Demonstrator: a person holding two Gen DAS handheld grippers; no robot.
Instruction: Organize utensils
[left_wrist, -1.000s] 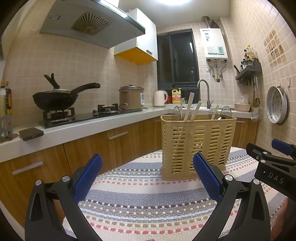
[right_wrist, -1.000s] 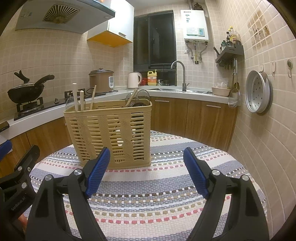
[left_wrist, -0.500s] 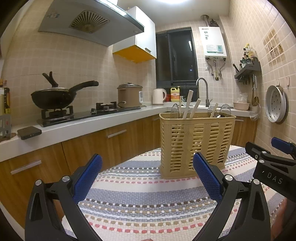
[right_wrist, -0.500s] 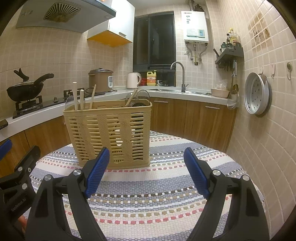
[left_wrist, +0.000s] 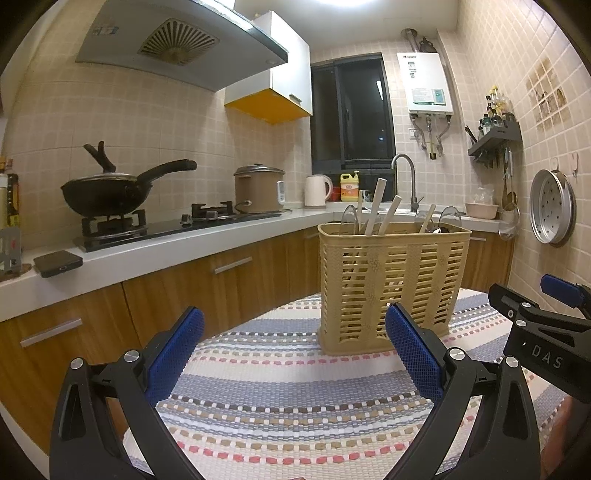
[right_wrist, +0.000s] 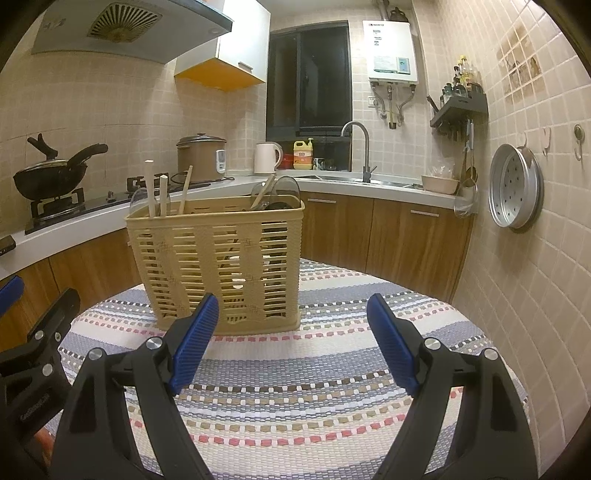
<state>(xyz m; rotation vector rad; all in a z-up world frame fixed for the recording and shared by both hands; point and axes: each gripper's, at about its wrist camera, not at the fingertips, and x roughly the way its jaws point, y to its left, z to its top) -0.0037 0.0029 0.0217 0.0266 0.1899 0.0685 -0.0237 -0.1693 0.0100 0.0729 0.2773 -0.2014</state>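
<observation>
Basket (left_wrist: 391, 280) of utensils (left_wrist: 376, 203) stands upright on the striped desk (left_wrist: 295, 387), ahead of both my tools. My left tool (left_wrist: 293, 356) is released, nothing between its blue pads, the basket ahead to its right. My right tool (right_wrist: 291, 343) is spread wide and empty too, the basket ahead to its left, apart from it.

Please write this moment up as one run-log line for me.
left gripper: open, empty | right gripper: open, empty | basket: upright on striped cloth, utensils inside | contact: none
</observation>
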